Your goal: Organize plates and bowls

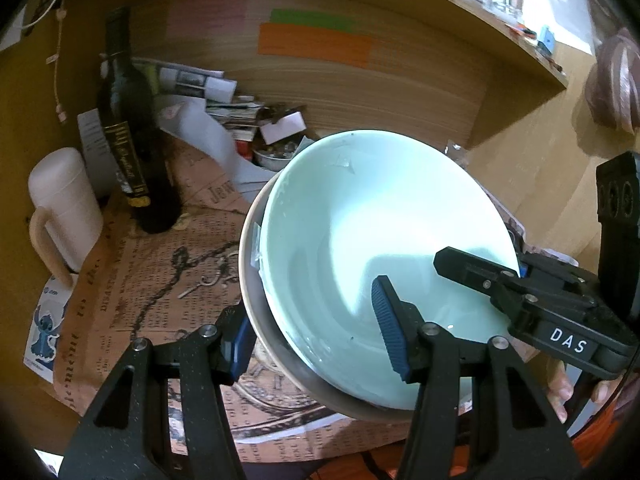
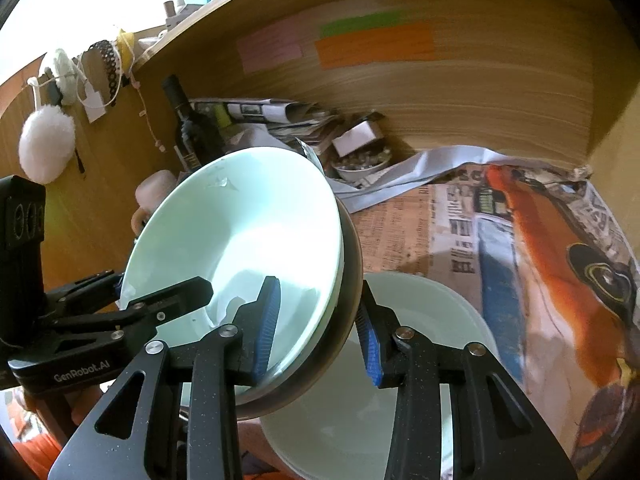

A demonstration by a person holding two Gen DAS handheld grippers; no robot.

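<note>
**Pale green bowl stack carried between two grippers**

Pale green glazed ceramic filled the left wrist view: a wide, shallow bowl [image 1: 372, 248] nested inside a brown-rimmed outer bowl [image 1: 256, 320], the pair tilted and lifted clear of the newsprint-patterned table covering [image 1: 168, 280]. The left gripper [image 1: 316, 334] was clamped on the near rim of the stack, one blue ribbed pad inside the green bowl and the other on the brown outer wall. The right gripper [image 1: 516, 276] entered from the right edge, pinching the opposite rim. Only this view showed a dark glass wine bottle [image 1: 128, 132] fully, standing beside a cream lidded plastic mug [image 1: 64, 208], well away from the bowls.

In the right wrist view the right gripper [image 2: 320, 328] held the same rim at a narrower spread, pads pressed on both sides of the wall, while the left gripper [image 2: 160, 300] gripped the far edge. This view alone revealed a stack of white round plates [image 2: 452, 320] lying on the table just below and behind the raised bowls, and an orange-and-blue printed paper [image 2: 540, 260] further right.

The step in hand looked like a two-handed carry of the nested bowls. The next move probably calls for keeping both grips firm, levelling the tilt, and lowering the stack squarely onto its resting place, possibly the plates, without sliding the inner bowl
</note>
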